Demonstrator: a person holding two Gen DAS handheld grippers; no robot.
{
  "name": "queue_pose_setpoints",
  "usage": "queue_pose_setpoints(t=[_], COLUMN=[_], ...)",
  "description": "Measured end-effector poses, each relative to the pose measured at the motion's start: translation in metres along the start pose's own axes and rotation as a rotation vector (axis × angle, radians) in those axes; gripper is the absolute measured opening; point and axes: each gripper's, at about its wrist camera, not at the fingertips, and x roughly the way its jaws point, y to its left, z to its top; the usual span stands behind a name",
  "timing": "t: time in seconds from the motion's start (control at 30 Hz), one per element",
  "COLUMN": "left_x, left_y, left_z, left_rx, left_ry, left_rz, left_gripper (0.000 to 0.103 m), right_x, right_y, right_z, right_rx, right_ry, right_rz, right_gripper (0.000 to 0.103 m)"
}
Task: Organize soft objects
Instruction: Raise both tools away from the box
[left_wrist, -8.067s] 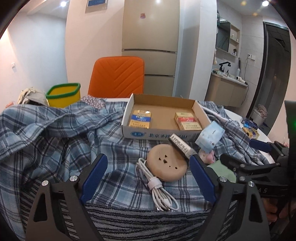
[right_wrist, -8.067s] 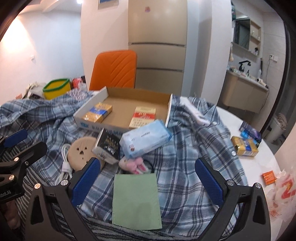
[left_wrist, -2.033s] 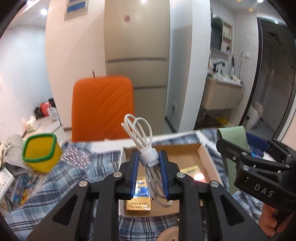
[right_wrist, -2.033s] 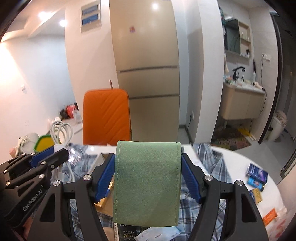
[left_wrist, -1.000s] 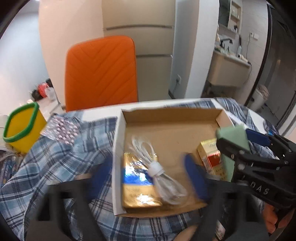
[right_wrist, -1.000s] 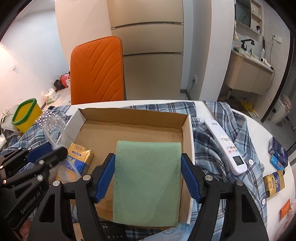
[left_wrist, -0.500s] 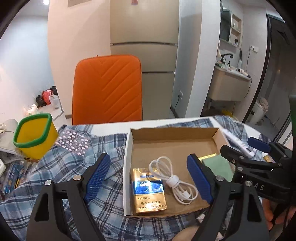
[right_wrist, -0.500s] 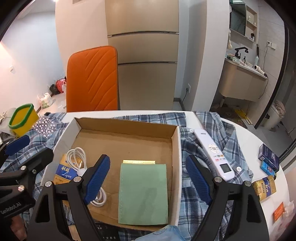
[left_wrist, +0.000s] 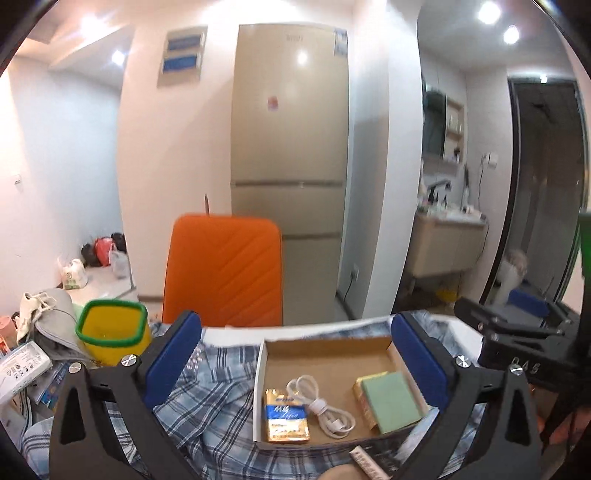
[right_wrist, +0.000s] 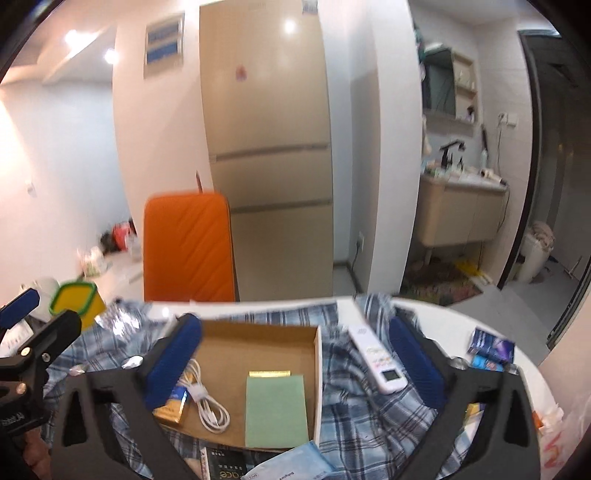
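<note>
Lifting clear of the cardboard box (left_wrist: 325, 343), the left gripper (left_wrist: 295, 362) and right gripper (right_wrist: 299, 365) have just opened their jaws wide, both empty; white cable (left_wrist: 319, 404) and green cloth (right_wrist: 276, 410) lie inside. Next, reach for the tissue pack (right_wrist: 291, 466) gently.

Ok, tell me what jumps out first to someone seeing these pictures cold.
The bright orange padded chair back stands behind the table, in front of a tall beige fridge. Nearer, an open brown cardboard box sits on a blue plaid cloth, holding a coiled white cable and a flat green fabric pouch. Both blue-padded claws, left and right, stand wide open above it, holding nothing.
</note>
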Motion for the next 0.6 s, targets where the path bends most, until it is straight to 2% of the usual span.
queue_pose_setpoints(t=[0.2, 0.33, 0.4, 0.53, 0.6], left_x=[-0.047, -0.055, -0.056, -0.07, -0.074], left_y=[-0.003, -0.005, -0.005, -0.004, -0.006], left_z=[0.004, 0.005, 0.003, -0.007, -0.01], left_rx=[0.015, 0.022, 0.021, -0.01, -0.002], left_ry=[-0.156, -0.17, -0.174, -0.271, -0.282], left_rz=[-0.027, -0.026, -0.016, -0.051, -0.02], left_gripper=[0.103, 0.103, 0.103, 0.103, 0.103], right_x=[-0.045, -0.073, -0.083, -0.1, -0.108], right_y=[-0.002, -0.007, -0.008, -0.009, -0.009], right_z=[-0.001, -0.009, -0.012, -0.018, -0.022], right_rx=[-0.047, -0.048, -0.05, -0.061, -0.073], right_ry=[-0.105, -0.212, -0.237, -0.262, -0.286], right_rz=[-0.05, -0.062, -0.074, -0.095, -0.081], right_gripper=[0.103, 0.103, 0.103, 0.103, 0.103])
